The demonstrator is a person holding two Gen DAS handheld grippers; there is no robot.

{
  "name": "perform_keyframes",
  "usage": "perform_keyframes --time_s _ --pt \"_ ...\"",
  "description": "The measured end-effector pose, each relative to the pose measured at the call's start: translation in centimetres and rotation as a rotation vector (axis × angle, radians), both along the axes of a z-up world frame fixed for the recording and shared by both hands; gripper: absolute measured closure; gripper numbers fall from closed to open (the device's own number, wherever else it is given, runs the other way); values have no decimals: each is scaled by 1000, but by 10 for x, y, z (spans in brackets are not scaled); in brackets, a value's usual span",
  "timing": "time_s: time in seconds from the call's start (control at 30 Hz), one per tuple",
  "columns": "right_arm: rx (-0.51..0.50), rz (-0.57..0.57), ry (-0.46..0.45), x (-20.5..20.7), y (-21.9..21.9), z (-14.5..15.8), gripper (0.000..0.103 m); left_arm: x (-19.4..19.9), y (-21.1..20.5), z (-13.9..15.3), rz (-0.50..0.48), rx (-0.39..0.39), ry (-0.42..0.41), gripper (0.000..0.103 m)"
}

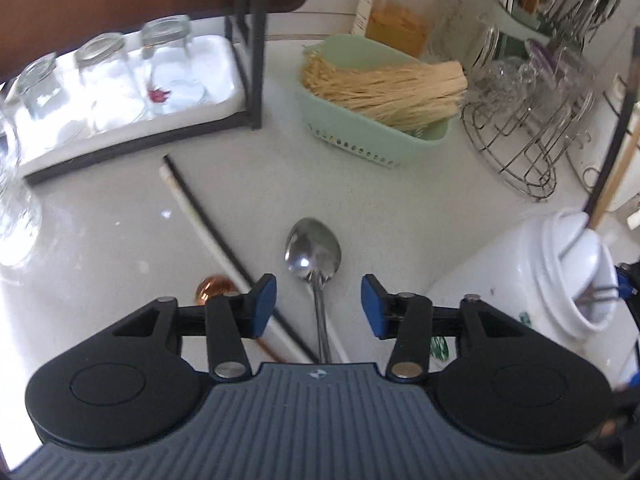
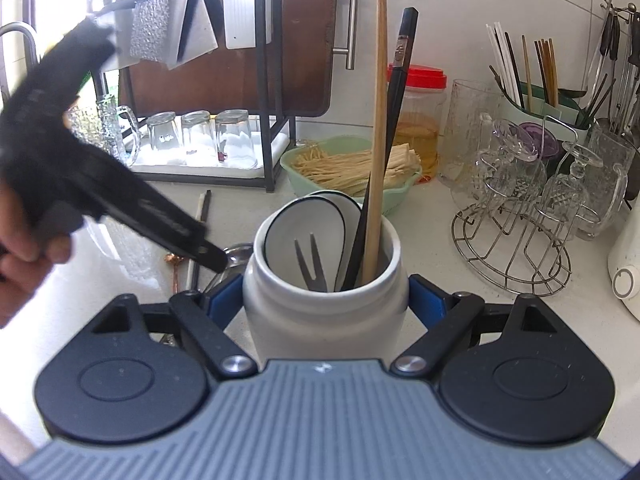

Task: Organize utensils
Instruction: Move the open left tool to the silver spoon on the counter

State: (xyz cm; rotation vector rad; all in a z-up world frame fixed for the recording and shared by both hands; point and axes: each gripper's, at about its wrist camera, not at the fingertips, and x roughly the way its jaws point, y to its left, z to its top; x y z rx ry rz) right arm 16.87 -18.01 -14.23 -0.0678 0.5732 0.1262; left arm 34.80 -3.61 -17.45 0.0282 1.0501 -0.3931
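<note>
A steel spoon [image 1: 314,254] lies on the white counter, its handle running between my left gripper's fingers. My left gripper [image 1: 319,306] is open just above it. Beside it lie a white chopstick [image 1: 188,204], a black chopstick [image 1: 208,216] and a copper spoon [image 1: 210,288]. My right gripper [image 2: 326,304] is shut on a white ceramic utensil jar [image 2: 320,312], also at the right of the left wrist view [image 1: 560,280]. The jar holds a wooden chopstick [image 2: 378,128], a black chopstick [image 2: 394,112], a white spoon [image 2: 304,236] and a small fork [image 2: 310,264].
A green basket [image 1: 360,136] of dry noodles stands behind the spoon. A tray rack [image 1: 132,92] with upturned glasses is at back left. A wire glass stand [image 1: 532,136], a red-lidded jar [image 1: 400,8] and a cutlery caddy [image 2: 540,80] are at back right.
</note>
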Motion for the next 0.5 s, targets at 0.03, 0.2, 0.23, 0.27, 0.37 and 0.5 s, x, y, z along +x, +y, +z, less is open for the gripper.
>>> perform_keyframes --time_s 0.03,0.2,0.23,0.27,0.37,0.5 --pt "1 -1 1 0 0 0 13 4 -4 -2 -7 5 4 49" --pt "7 -5 -4 -1 0 0 14 23 -18 -13 -8 65 29 49" --pt "7 -5 -5 -1 0 0 14 26 -19 -15 -1 73 36 49" --pt "7 -5 -5 -2 0 0 14 29 -19 -17 5 79 47 49" --pt "8 -5 -6 -2 0 0 14 34 -20 -20 4 93 54 49" --pt "8 -4 -8 -3 0 0 14 40 -23 -21 -8 97 56 49"
